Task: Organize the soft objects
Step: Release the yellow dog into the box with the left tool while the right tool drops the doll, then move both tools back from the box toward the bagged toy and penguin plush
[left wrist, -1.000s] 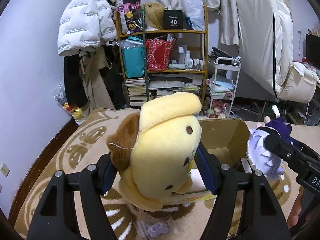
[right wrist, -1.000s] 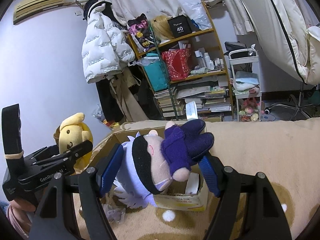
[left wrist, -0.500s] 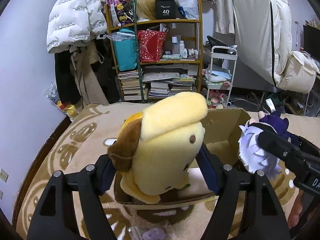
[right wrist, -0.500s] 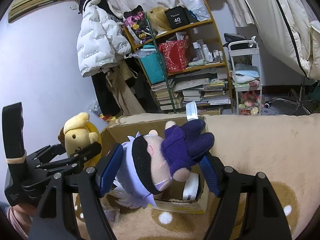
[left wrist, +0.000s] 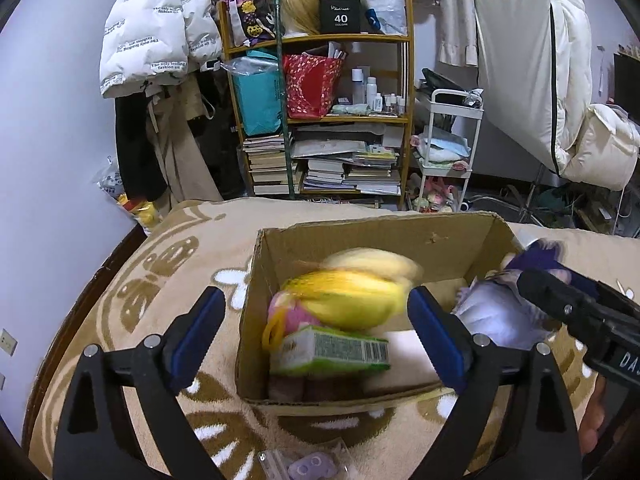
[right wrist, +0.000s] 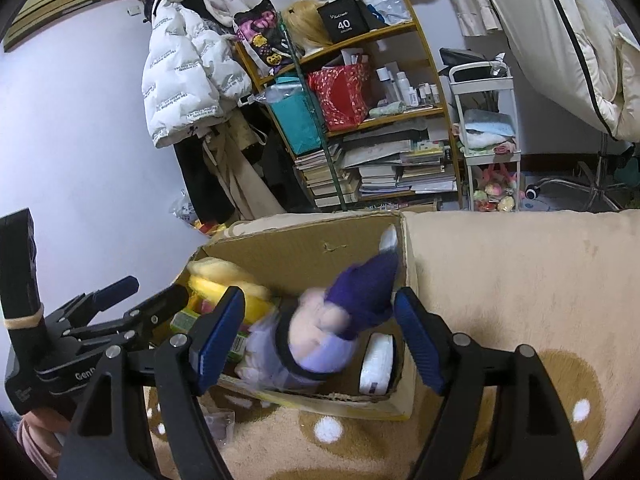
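Left wrist view: left gripper jaws opening wide, straddling the near left part of the cardboard box; pads clear of the blurred yellow plush, which sits inside the box above a green packet. Purple doll is at the box's right wall.

Right wrist view: right gripper jaws opening over the box; purple doll, blurred, lies between the pads inside the box, no pad pressing it. Yellow plush is at the box's left side.
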### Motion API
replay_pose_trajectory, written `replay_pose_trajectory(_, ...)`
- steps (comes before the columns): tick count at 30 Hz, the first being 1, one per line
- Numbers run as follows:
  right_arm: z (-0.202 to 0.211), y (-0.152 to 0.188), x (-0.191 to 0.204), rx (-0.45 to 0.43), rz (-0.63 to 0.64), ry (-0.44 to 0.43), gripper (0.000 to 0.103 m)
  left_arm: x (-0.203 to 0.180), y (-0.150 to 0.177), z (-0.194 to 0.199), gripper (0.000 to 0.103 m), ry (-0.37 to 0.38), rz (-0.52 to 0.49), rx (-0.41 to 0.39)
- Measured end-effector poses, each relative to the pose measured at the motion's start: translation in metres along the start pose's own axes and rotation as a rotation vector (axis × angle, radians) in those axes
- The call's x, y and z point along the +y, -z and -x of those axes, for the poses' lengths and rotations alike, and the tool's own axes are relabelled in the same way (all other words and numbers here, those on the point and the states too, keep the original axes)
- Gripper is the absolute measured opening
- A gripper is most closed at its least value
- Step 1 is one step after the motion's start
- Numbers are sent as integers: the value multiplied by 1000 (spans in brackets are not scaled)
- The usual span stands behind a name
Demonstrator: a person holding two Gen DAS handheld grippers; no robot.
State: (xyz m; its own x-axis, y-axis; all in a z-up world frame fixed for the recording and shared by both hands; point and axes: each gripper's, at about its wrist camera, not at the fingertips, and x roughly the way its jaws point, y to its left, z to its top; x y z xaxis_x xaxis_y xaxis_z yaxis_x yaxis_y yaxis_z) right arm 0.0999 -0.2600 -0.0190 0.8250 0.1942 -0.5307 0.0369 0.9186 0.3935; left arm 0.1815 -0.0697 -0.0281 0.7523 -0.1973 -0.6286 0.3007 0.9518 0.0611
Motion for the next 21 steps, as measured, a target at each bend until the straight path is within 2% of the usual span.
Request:
replay_pose_trajectory(4, 2, 0, -1, -1, 2, 1, 83, 2, 4, 7, 97, -11, -4, 9)
replay_pose_trajectory(13, 26, 5, 10, -19, 40, 38, 103, 16, 17, 39, 102, -34, 10, 21)
replay_pose_trajectory(21, 51, 14, 24, -8, 78, 57, 103, 25, 26, 59, 102, -32, 23, 86)
